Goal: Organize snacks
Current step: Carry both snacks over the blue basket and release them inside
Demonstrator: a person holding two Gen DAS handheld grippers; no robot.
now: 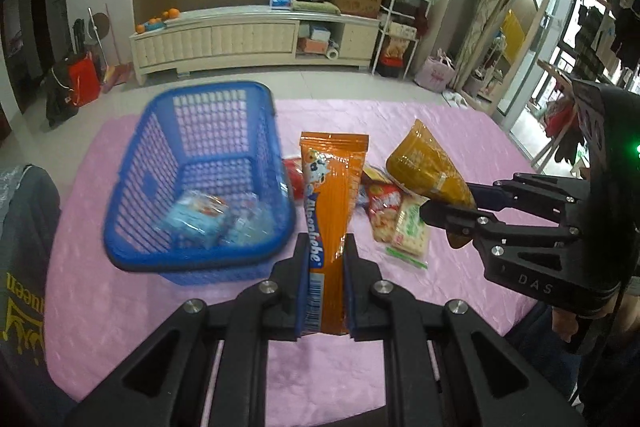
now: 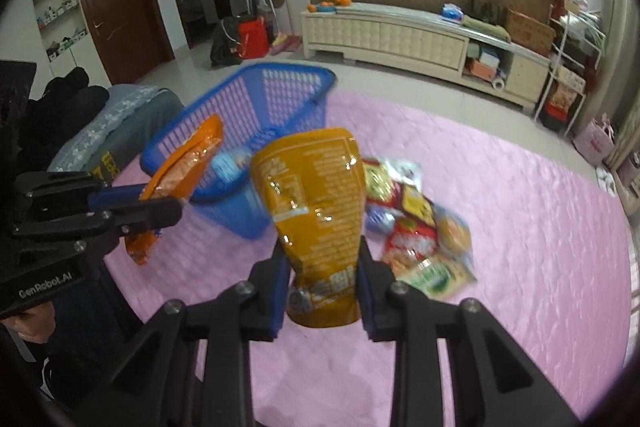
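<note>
Both your grippers hold a snack packet up above the pink table, basket to the left

Your left gripper (image 1: 327, 259) is clamped on the long orange packet (image 1: 332, 211), which stands upright between the pads, just right of the blue basket (image 1: 200, 183); your right gripper (image 2: 323, 279) pinches the mustard-yellow pouch (image 2: 316, 203) near its lower end, pads pressing its sides. The basket sits on the pink tablecloth (image 2: 500, 227) with a pale blue packet (image 1: 200, 215) inside. The loose snack pile (image 2: 416, 227) lies on the cloth right of the basket, under and beside the pouch. Your dark sleeve (image 1: 24, 227) shows at the left edge
</note>
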